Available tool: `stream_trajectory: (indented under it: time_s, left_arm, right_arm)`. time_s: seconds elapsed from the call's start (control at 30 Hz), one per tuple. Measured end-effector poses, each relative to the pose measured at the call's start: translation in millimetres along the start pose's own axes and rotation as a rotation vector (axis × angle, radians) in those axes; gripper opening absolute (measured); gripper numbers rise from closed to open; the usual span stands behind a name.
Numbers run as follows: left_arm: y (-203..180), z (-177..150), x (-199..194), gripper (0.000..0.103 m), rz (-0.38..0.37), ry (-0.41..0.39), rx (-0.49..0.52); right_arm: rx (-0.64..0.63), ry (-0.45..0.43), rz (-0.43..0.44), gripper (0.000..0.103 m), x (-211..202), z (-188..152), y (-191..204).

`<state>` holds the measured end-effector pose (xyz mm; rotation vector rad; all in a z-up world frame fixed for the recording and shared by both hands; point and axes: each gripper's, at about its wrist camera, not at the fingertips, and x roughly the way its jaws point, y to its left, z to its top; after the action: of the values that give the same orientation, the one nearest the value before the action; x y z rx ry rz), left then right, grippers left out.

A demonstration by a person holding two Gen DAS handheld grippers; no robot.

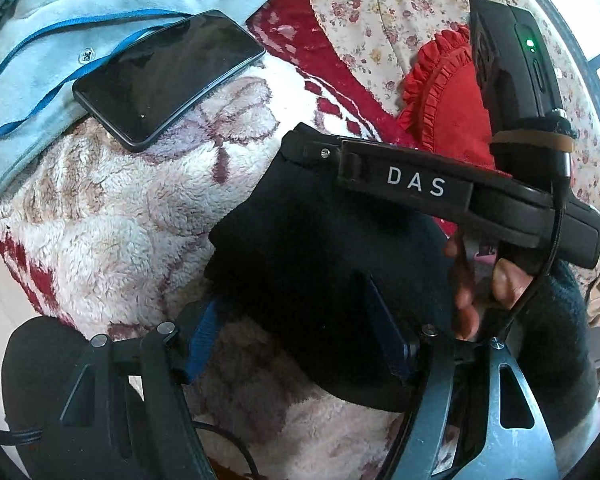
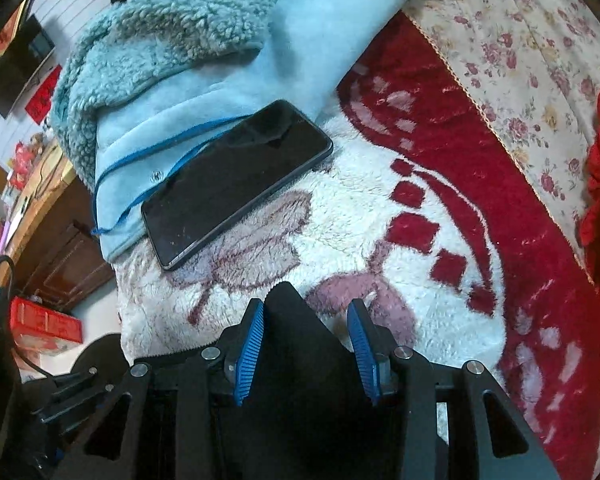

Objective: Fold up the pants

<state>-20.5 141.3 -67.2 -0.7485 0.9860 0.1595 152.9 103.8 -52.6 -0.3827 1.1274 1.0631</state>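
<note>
The carrying surface is a bed covered by a plush blanket (image 2: 380, 216), white with dull pink flowers and a dark red border. A floral sheet (image 2: 512, 60) lies beyond the red border toward the far right corner, and a red frilled cushion (image 1: 448, 92) rests on it at the right edge.

A light blue fleece-lined jacket (image 2: 172, 64) is heaped at the far left corner of the blanket, with a blue cord running across it. A black phone (image 2: 236, 184), screen up, lies partly on the jacket's edge and partly on the blanket.

The pants (image 1: 332, 276), black, are bunched at the near edge of the blanket, between the two tools.

Right gripper (image 2: 308, 344): the blue ribbed pads (image 2: 252, 352) stand apart, with a peak of the black pants rising between them. The cloth touches the left pad; a gap shows beside the right pad. Jaws spread, not clamped.

Left gripper (image 1: 300, 340): the pants cover the space between its blue pads (image 1: 202, 332), which stand wide apart. Whether it pinches the cloth cannot be told.

In the left wrist view, the right tool's black body marked "DAS" crosses above the pants, gripped by a gloved hand (image 1: 492, 280) with bare fingertips.
</note>
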Motion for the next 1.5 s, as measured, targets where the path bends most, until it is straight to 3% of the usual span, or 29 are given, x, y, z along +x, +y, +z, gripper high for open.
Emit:
stream_trajectory:
  time_s: [0.13,0.43,0.6,0.7,1.1,1.3,1.5]
  left_arm:
    - [-1,0,1,0.071,0.0,-0.003,-0.002]
    - [-1,-1,0,0.07,0.003,-0.018,0.003]
    - [2,0,-5,0.033,0.014,-0.051,-0.004]
    - [-2,0,-13,0.024,-0.006,-0.072,0.017]
    - [-50,-15,-72,0.018,-0.1,-0.172,0.171]
    - [-96,-32,-92,0.018,-0.172,-0.185,0.29]
    - [-148,-56,-89,0.018,-0.225,-0.15,0.417]
  right_arm:
    - [0.002,-0.017,-0.002,0.041,0,-4,1]
    - [0.024,-0.042,-0.003,0.027,-2,-11,-1]
    - [0.016,-0.09,-0.013,0.016,-13,-13,4]
    - [0.022,-0.133,-0.005,0.015,-28,-14,7]
    - [0.118,-0.334,0.074,0.011,-111,-34,5]
    - [0.19,-0.469,0.079,0.007,-177,-72,-9]
    - [0.275,-0.568,0.046,0.006,-233,-130,-28]
